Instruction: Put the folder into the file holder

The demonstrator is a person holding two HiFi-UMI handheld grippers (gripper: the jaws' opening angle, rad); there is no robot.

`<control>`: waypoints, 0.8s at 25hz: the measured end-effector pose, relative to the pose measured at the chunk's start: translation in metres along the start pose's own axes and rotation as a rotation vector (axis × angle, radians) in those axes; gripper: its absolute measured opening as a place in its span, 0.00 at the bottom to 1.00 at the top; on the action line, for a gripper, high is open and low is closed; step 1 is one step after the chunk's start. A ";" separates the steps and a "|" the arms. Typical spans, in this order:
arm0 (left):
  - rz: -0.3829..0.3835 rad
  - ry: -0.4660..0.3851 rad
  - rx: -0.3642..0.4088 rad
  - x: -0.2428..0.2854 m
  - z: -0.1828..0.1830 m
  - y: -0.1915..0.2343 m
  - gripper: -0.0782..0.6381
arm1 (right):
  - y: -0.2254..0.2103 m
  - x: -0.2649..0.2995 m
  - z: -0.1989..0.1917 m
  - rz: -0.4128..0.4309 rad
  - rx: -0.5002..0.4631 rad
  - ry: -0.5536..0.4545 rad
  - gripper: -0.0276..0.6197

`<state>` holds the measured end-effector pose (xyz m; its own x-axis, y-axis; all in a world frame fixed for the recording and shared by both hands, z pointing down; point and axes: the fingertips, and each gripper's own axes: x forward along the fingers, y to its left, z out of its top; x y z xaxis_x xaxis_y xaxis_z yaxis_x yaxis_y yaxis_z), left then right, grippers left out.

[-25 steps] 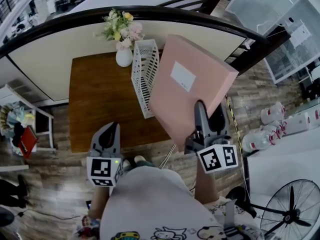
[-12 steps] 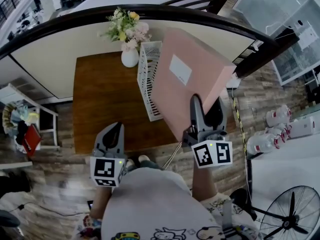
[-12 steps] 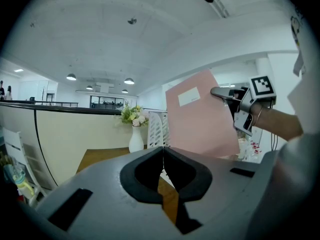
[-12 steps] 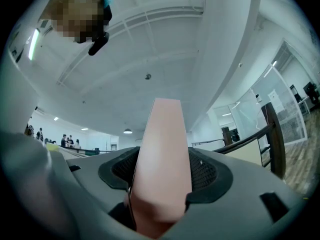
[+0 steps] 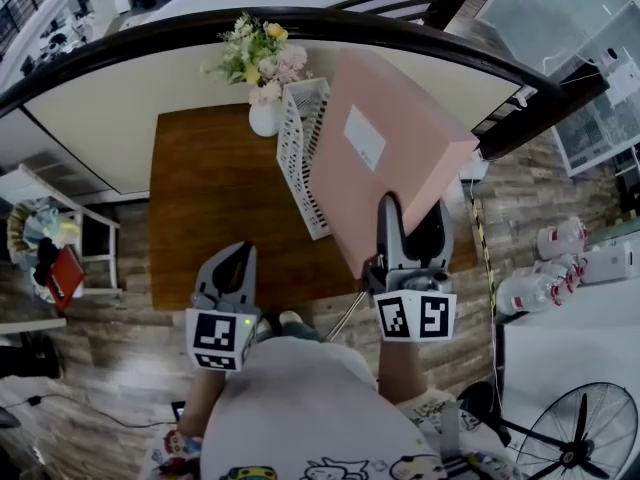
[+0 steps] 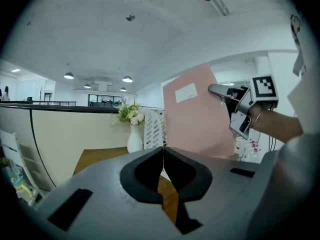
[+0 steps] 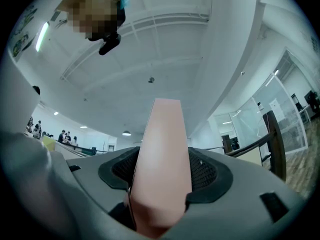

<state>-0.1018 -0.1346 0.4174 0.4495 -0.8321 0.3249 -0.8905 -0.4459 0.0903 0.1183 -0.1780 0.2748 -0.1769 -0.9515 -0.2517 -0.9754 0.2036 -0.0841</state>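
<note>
My right gripper (image 5: 408, 230) is shut on the lower edge of a thick pink folder (image 5: 392, 158) with a white label, held up in the air and tilted. In the right gripper view the pink folder (image 7: 162, 164) stands clamped between the jaws. Just left of it, a white slatted file holder (image 5: 300, 153) stands on the brown wooden table (image 5: 205, 203). My left gripper (image 5: 232, 268) hangs at the table's near edge, jaws closed together with nothing in them. The left gripper view shows the pink folder (image 6: 197, 116) beside the file holder (image 6: 154, 130).
A white vase of flowers (image 5: 262, 68) stands at the table's far edge next to the file holder. A dark curved railing (image 5: 300, 23) runs behind the table. A fan (image 5: 580, 433) and several bottles (image 5: 560, 253) sit on the floor to the right.
The folder and right gripper shifted slightly left and toward the file holder. The left gripper moved a little to the right. The view drifted.
</note>
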 end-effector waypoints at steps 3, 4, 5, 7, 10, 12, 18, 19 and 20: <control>-0.004 0.008 0.000 0.004 -0.002 0.000 0.12 | 0.005 -0.002 0.004 0.018 -0.023 -0.032 0.49; -0.006 0.010 0.000 0.005 -0.002 0.000 0.12 | 0.007 -0.002 0.006 0.030 -0.032 -0.045 0.49; -0.007 0.013 -0.002 0.006 -0.002 0.000 0.12 | 0.010 -0.002 0.008 0.043 -0.042 -0.055 0.49; -0.009 0.017 -0.006 0.007 -0.004 0.001 0.12 | 0.015 0.001 0.009 0.064 -0.060 -0.063 0.49; -0.014 0.022 -0.013 0.009 -0.006 0.000 0.12 | 0.015 0.006 0.007 0.075 -0.065 -0.065 0.49; -0.020 0.025 -0.014 0.011 -0.007 -0.002 0.12 | 0.013 0.008 0.005 0.082 -0.068 -0.068 0.49; -0.026 0.036 -0.023 0.015 -0.009 -0.006 0.12 | 0.017 0.010 0.013 0.128 -0.076 -0.100 0.49; -0.024 0.036 -0.026 0.015 -0.009 -0.006 0.12 | 0.019 0.011 0.013 0.136 -0.079 -0.104 0.49; -0.021 0.037 -0.029 0.015 -0.010 -0.006 0.12 | 0.020 0.013 0.012 0.142 -0.081 -0.104 0.49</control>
<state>-0.0906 -0.1408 0.4306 0.4660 -0.8093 0.3575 -0.8827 -0.4532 0.1247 0.0976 -0.1839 0.2582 -0.3029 -0.8847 -0.3543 -0.9498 0.3107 0.0361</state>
